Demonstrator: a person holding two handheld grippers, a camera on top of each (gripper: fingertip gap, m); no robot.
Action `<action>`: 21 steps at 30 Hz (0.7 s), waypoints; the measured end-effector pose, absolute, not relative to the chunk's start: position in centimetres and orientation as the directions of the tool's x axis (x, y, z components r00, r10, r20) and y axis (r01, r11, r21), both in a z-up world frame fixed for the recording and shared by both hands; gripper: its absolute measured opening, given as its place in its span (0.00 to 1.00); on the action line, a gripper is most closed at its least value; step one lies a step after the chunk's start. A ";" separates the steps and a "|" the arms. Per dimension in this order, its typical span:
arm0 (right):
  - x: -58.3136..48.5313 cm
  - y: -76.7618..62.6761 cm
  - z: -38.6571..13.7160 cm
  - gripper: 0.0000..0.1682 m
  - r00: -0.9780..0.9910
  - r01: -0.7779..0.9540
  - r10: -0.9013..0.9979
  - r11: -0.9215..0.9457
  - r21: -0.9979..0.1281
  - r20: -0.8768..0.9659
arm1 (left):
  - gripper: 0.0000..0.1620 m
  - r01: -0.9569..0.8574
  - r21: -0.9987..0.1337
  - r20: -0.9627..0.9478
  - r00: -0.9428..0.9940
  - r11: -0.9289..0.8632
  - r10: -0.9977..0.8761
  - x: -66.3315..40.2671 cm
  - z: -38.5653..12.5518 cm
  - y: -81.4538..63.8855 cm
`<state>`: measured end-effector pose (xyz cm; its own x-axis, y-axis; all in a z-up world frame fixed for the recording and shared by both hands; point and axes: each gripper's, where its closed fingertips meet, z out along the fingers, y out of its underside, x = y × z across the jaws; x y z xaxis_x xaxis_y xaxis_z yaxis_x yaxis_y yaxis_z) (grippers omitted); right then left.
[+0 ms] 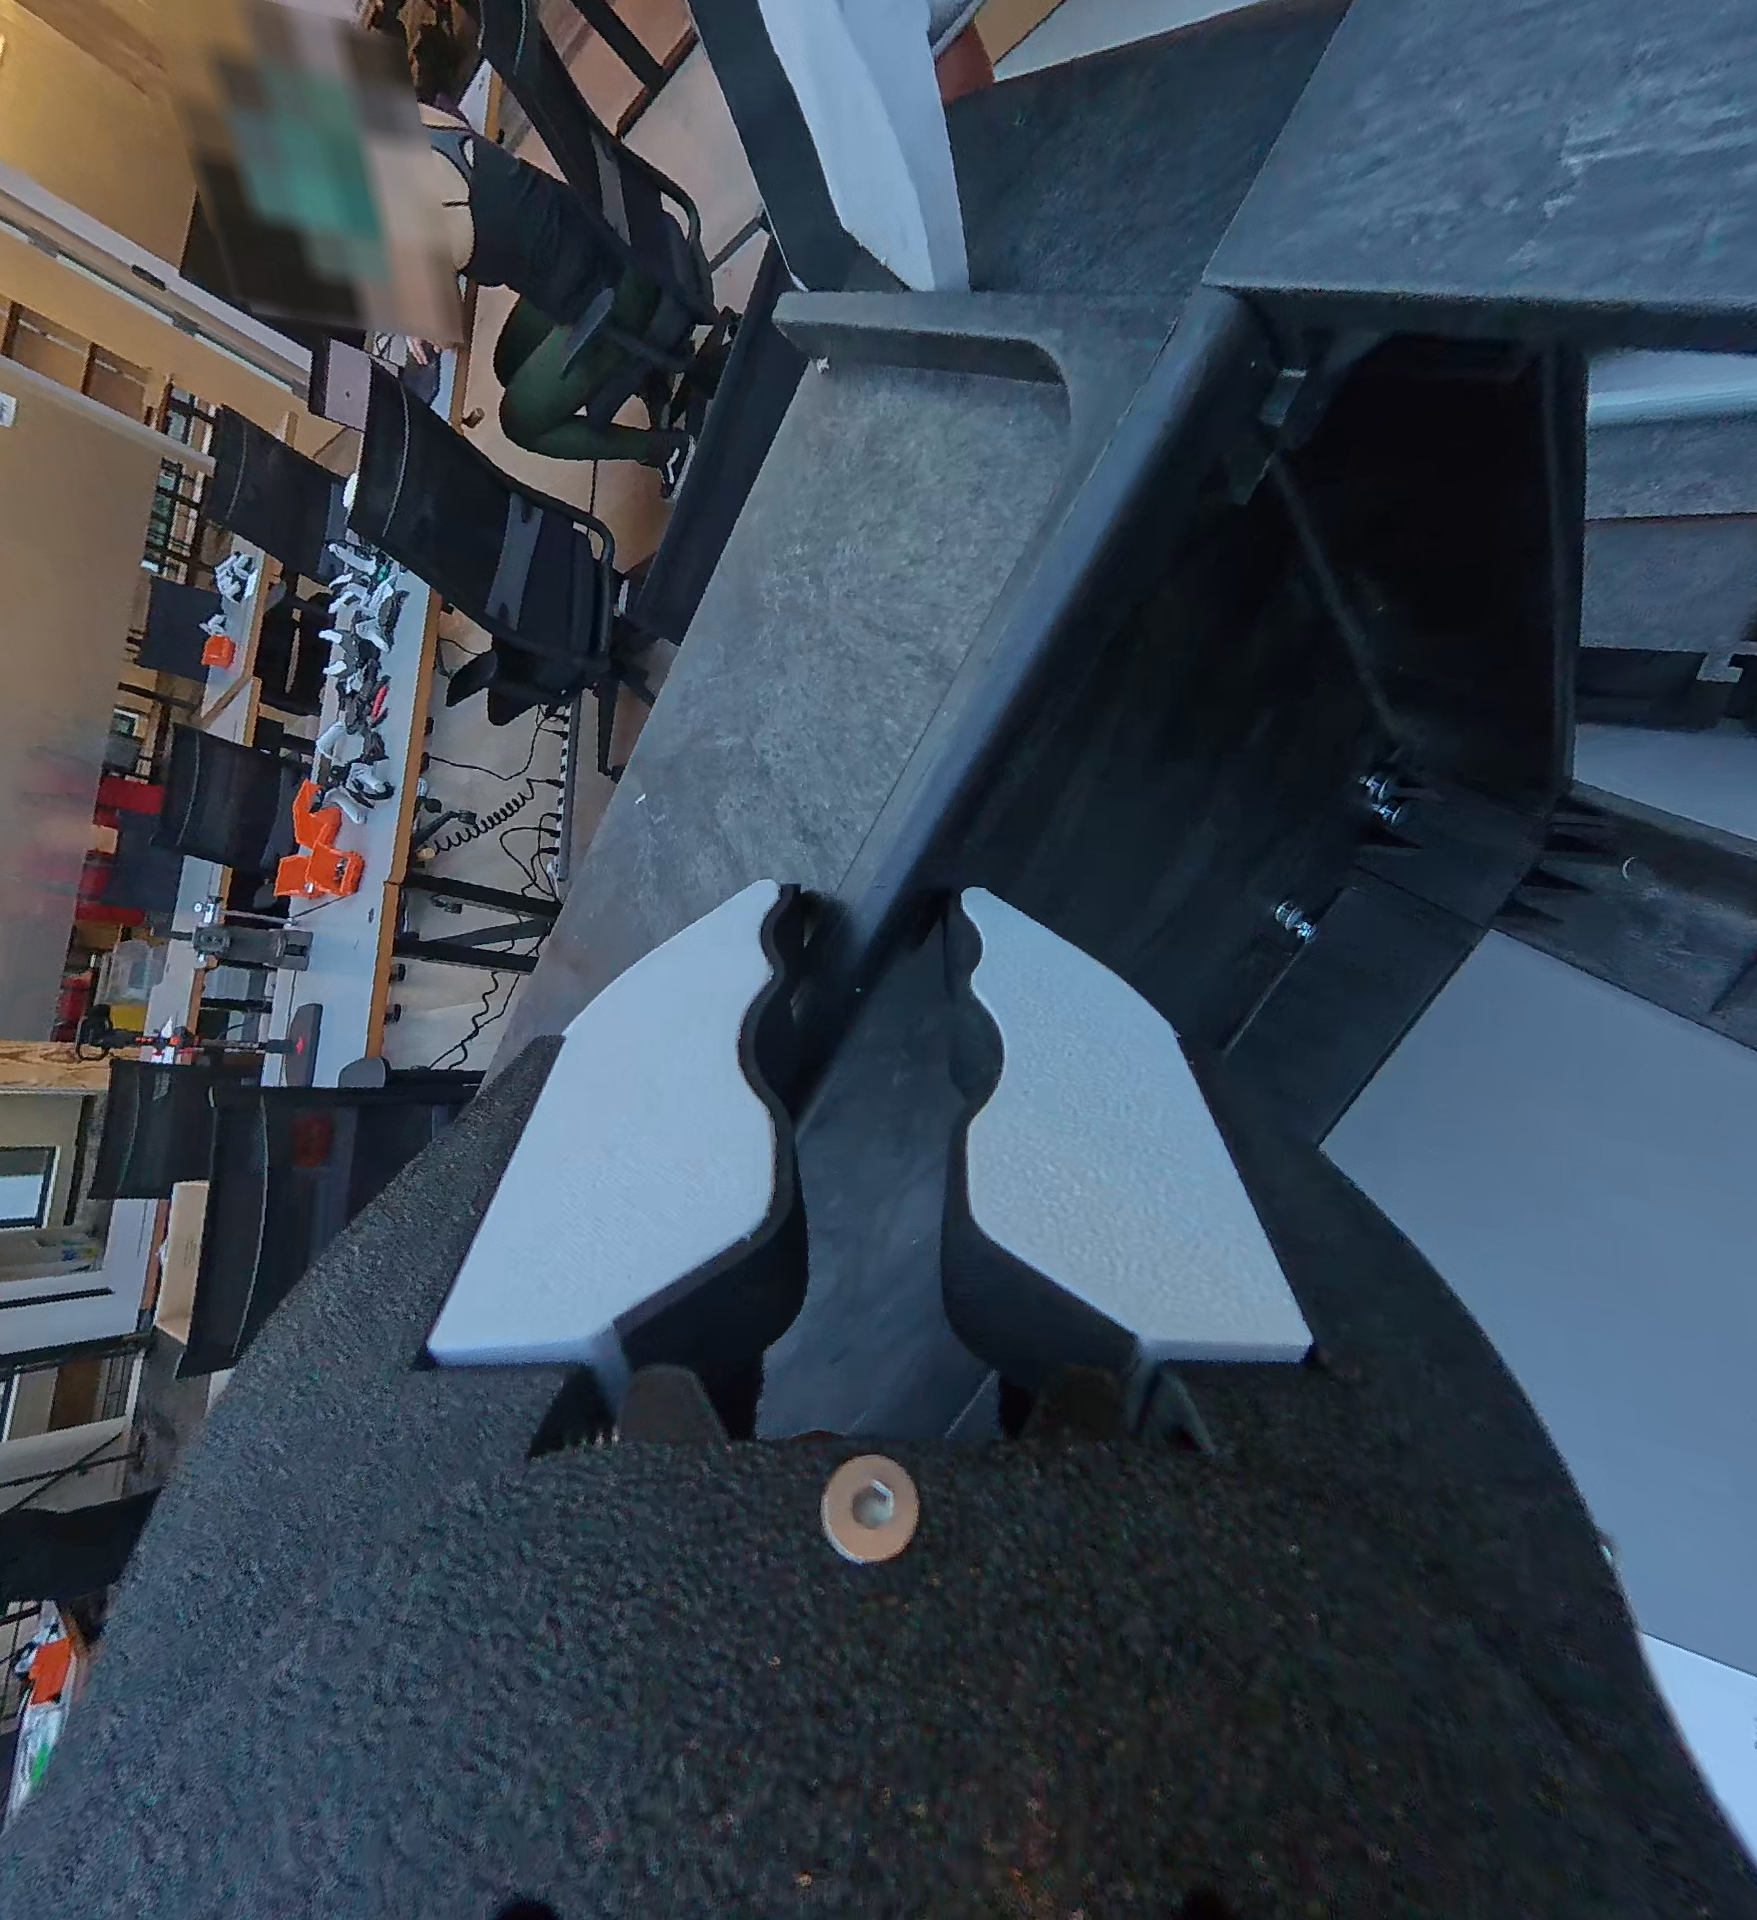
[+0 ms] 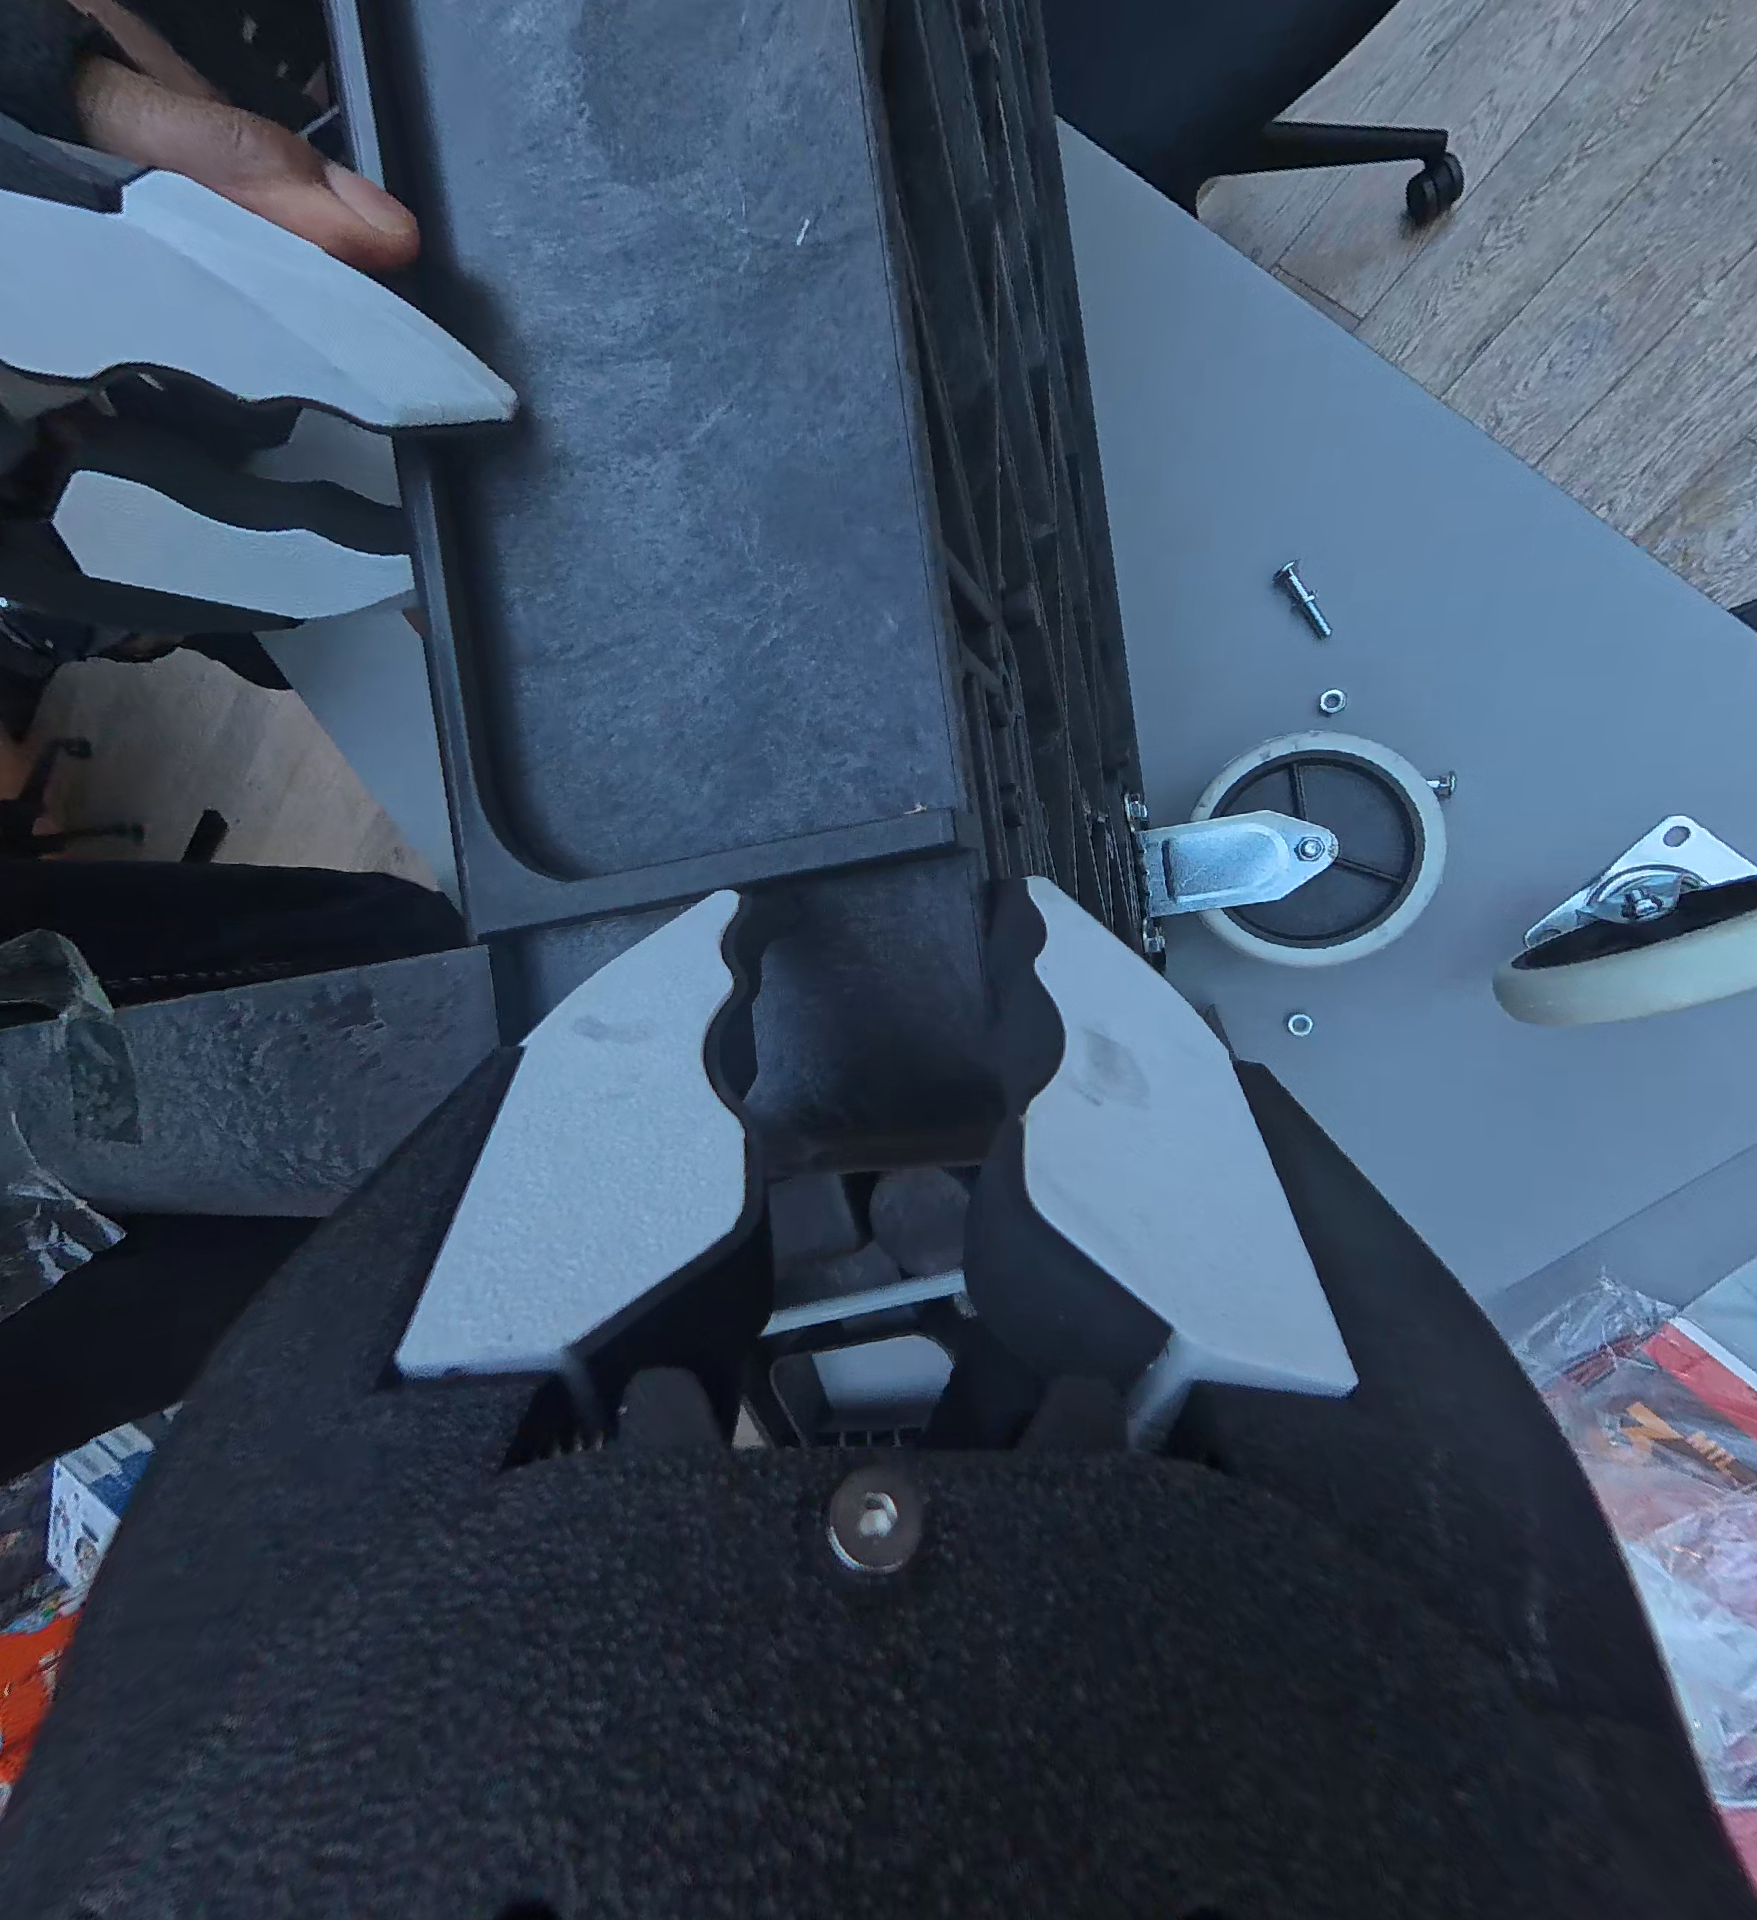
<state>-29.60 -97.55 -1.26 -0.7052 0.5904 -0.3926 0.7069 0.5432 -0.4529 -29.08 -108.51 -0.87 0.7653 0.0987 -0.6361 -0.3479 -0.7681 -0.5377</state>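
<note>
A large black plastic frame point(image 1: 832, 623) with a textured dark panel and a ribbed underside stands on edge over a grey table point(image 2: 1373, 468). My left gripper point(image 1: 874, 920) is shut on a thin wall of the frame, one finger on each side. My right gripper point(image 2: 879, 935) is shut on the frame's end point(image 2: 687, 468). The left gripper point(image 2: 458, 488) also shows at the upper left of the right wrist view, clamped on the frame's side, with a thumb point(image 2: 261, 156) behind it. A caster wheel point(image 2: 1321, 862) is bracketed to the frame's underside.
A loose caster point(image 2: 1684, 945), a bolt point(image 2: 1305, 603) and small nuts point(image 2: 1331, 702) lie on the table right of the frame. A plastic-wrapped packet point(image 2: 1705, 1507) lies at the lower right. Office chairs point(image 1: 479, 540) and a seated person point(image 1: 562, 395) are far off. There is about 12 cm between the tips of the two grippers.
</note>
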 end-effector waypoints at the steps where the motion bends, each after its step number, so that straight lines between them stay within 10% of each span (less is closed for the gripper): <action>1: -29.7 -97.6 -1.2 0.28 -0.706 0.705 0.590 0.535 -0.466 -0.391 | 0.17 -0.348 -0.537 -0.643 0.758 -0.768 0.106 -29.1 -0.9 -108.4; 13: -30.2 -97.0 -0.7 0.24 -0.733 0.624 0.597 0.400 -0.671 -0.326 | 0.22 -0.408 -0.756 -0.645 0.602 -0.512 0.471 -24.8 2.2 -114.6; 21: -25.3 -92.6 1.0 0.23 -0.631 0.466 0.774 0.335 -0.819 -0.043 | 0.20 0.093 -0.963 -0.047 0.868 -0.255 0.495 -8.2 -16.4 -120.1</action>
<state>-25.35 -92.56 0.95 -0.6313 0.7743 -0.0432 0.4663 0.3345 -0.8189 -8.22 -120.14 -16.43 0.8677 0.4949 -0.0474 0.0927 -0.2548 -0.9625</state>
